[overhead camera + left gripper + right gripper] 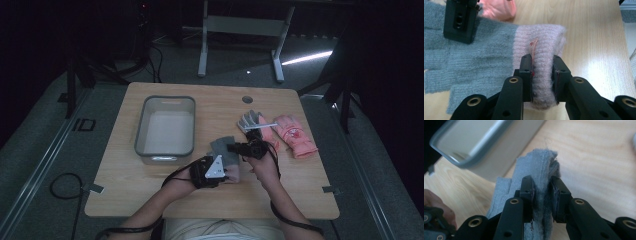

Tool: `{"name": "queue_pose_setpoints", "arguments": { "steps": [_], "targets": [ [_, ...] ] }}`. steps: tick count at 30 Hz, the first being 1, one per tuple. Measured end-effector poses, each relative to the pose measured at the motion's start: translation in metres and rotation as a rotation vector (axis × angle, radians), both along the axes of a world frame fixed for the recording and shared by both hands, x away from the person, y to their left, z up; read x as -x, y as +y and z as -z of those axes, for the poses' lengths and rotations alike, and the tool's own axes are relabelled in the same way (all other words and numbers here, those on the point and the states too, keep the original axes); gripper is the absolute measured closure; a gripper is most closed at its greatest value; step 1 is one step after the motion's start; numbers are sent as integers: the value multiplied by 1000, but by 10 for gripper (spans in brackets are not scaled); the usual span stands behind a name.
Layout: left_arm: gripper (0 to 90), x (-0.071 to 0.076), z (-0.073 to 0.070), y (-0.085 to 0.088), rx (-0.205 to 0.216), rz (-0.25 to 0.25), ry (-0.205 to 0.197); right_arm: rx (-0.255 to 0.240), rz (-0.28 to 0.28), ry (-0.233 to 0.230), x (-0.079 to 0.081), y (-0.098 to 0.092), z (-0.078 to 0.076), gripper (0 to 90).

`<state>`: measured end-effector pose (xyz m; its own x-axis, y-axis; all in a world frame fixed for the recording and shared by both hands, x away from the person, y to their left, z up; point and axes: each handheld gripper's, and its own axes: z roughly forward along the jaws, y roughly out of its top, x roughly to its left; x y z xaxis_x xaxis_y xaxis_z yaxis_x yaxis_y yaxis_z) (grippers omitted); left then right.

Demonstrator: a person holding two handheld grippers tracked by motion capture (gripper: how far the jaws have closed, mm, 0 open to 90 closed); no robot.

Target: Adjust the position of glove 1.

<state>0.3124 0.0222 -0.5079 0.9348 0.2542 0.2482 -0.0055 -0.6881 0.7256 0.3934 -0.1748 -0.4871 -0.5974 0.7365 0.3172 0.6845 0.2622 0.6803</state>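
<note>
Currently we have the grey knit glove (481,60) pinched at both ends, just above the near middle of the wooden table (165,192). Our left gripper (542,80) is clamped on its pale pink ribbed cuff (541,45), beside the small tag there; our right gripper (542,200) is clamped on a bunched fold of the grey finger end (536,167). Both sets of jaws bite well into the wool.

Risks, as we judge them: the knit is soft and stretchy, so pulling the two hands apart could slide the fabric out of one pair of pads, most likely at the finger end, where the fold is loose. A single layer caught instead of both would let the glove sag or twist. The trailing cable could also drag across the pink glove (295,135) at the right.

Surface: light wood-grain top, a cable hole (247,99) at the far edge, a grey plastic bin (141,131) to the left, another grey glove (248,120) beside the pink one. Room: dark, grey carpet, the legs of a white frame (202,50) beyond the table.
</note>
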Motion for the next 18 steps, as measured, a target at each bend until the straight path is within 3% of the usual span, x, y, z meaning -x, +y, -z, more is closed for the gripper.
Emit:
{"name": "queue_pose_setpoints", "arguments": {
  "steps": [8, 18],
  "targets": [
    [741, -17, -31, 8, -44, 16, -42, -32, 4, -58, -10, 4, -32, 745],
    [740, -36, -52, 32, -75, 7, -58, -12, -20, -104, -28, 31, -54, 745]
  ]
}}
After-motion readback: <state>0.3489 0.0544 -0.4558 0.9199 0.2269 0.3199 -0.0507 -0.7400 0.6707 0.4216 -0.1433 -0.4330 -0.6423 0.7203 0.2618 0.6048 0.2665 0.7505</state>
